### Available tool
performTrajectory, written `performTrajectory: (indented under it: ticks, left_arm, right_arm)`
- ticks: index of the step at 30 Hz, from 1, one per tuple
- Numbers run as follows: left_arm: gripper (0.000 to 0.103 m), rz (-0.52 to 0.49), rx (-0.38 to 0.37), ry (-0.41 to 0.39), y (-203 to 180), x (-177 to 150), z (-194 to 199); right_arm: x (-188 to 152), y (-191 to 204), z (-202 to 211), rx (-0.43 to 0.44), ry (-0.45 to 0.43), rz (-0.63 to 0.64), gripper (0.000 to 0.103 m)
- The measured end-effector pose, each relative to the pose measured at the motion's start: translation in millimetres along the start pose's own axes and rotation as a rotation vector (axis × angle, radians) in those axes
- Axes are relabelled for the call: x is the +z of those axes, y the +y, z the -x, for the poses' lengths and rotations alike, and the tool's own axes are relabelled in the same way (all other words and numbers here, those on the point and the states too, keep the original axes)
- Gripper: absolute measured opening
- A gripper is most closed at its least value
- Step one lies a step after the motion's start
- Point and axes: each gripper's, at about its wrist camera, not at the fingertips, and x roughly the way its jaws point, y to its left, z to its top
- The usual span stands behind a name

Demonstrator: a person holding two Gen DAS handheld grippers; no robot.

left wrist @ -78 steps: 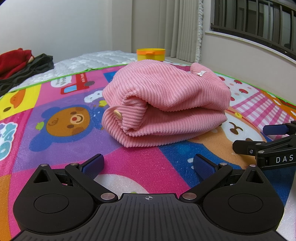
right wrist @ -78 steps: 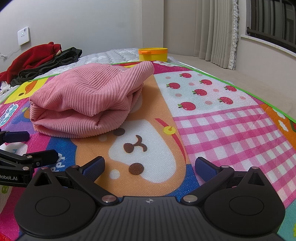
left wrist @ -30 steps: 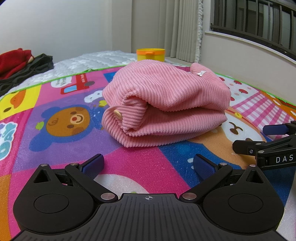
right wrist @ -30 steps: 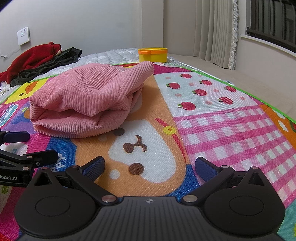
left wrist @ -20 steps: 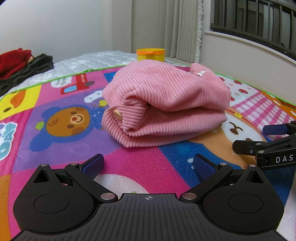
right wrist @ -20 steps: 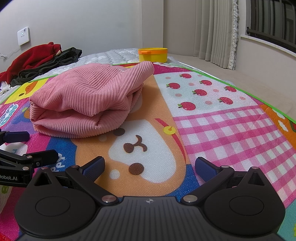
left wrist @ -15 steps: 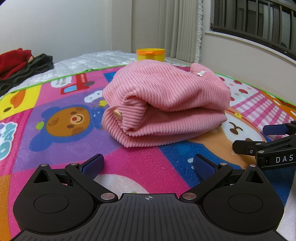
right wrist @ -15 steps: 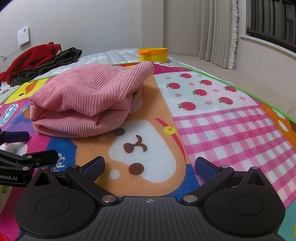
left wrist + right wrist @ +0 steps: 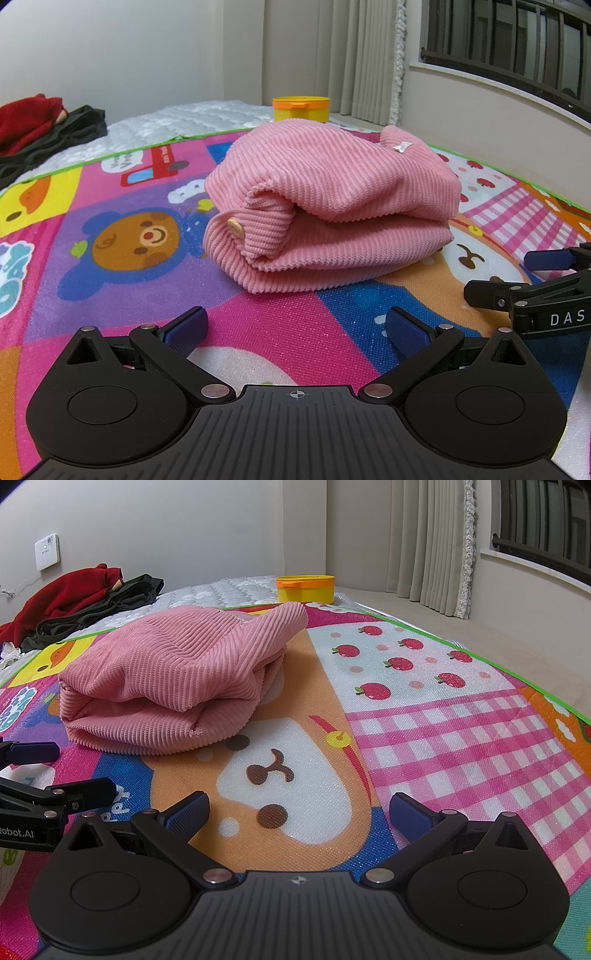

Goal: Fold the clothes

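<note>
Pink ribbed corduroy garment, folded into a thick compact bundle of several stacked layers, lying flat on the cartoon play mat, partly over the mat's orange bear panel. Left-wrist view: the layers curl in on themselves at the bundle's left end, where a pale round button shows; a small white tag sits on the top layer. Right-wrist view: the garment tapers to a raised corner at the far end, pointing toward the mat's green far edge.
</note>
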Motion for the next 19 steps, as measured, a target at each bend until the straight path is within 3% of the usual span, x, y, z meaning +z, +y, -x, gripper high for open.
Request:
performTrajectory:
  ticks: [10,14,19]
  left_arm:
    - [0.103,0.002,-0.005,0.007,0,2,-1]
    - [0.103,0.038,-0.045,0.063,9,7,4]
    - [0.103,0.032,-0.008,0.055,2,4,8]
  right_arm:
    - [0,0,1,0.001,-0.002,-0.002,0.103]
    - [-1,1,1,-0.004,-0.005,0.004,0.103]
    - [-1,-1,1,0.004,-0.004,-0.006,0.103]
